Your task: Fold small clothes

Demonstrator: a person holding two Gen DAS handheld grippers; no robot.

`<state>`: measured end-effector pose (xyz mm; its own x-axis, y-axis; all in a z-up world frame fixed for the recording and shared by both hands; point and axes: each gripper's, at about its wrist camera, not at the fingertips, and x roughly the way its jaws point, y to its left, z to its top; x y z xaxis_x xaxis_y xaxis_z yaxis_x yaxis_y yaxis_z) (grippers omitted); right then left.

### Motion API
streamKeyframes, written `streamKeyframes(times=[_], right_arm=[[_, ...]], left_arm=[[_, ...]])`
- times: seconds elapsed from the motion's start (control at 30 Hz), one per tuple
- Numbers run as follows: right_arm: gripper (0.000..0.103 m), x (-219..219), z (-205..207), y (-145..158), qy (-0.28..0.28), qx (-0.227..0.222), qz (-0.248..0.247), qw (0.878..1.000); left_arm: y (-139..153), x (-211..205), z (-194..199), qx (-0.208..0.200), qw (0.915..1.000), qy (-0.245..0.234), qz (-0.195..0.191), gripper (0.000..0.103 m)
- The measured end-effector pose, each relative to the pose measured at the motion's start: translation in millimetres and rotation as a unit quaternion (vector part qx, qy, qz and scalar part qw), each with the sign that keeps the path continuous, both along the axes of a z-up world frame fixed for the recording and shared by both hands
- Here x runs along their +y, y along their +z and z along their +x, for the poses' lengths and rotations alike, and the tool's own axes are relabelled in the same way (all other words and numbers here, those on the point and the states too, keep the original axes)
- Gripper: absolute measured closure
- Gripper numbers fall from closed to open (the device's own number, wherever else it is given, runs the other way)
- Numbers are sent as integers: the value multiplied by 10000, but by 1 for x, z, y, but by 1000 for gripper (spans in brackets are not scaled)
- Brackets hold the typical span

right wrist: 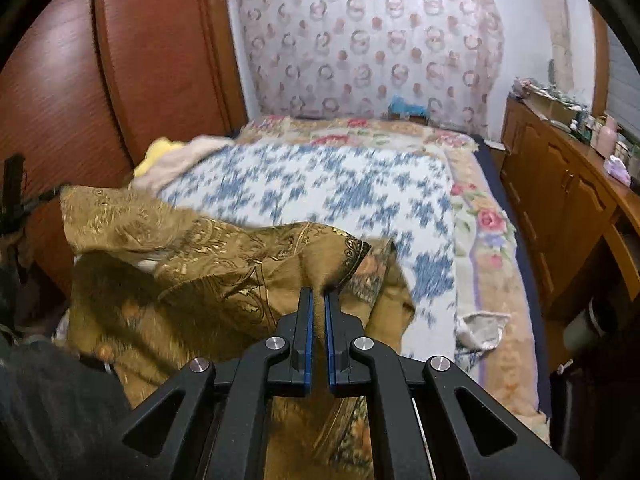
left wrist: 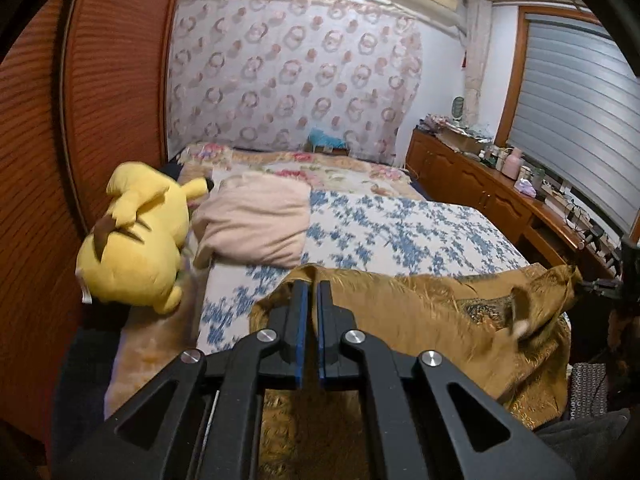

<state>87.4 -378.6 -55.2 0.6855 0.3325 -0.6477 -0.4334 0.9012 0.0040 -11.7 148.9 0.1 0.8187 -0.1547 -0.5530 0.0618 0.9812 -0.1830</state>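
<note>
Dim indoor light, motion blur, fisheye-warped edges.

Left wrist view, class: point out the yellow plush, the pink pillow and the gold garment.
Yellow plush [left wrist: 136, 248]: left wrist view, on its back.
Pink pillow [left wrist: 256, 220]: left wrist view, on its top face.
Gold garment [left wrist: 420, 300]: left wrist view, on its spread middle.
</note>
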Motion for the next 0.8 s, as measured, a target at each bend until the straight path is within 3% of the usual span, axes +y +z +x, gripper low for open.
streamKeyframes(times=[0.13,0.23,0.33,0.43,0.5,0.8], right_arm=[[94,10,1,4,117,-8,-478,9988],[89,9,2,14,74,-65,-573,9983],[77,6,4,23,-9,-161,-596,9981],[63,8,15,27,-14,-160,-667,9976],[62,8,27,25,-80,-91,-697,9975],[61,10,96,-19,-519,334,-490,9969]], left_arm=[[-6,10,4,192,9998,33,-52,94],[-10,8,12,278,9996,-40,-2,80],[-17,4,24,405,9991,-103,-12,63],[-23,-4,38,525,9984,-198,105,62],[-29,-11,51,605,9975,-239,281,62],[-57,-21,108,1045,9930,-350,430,61]])
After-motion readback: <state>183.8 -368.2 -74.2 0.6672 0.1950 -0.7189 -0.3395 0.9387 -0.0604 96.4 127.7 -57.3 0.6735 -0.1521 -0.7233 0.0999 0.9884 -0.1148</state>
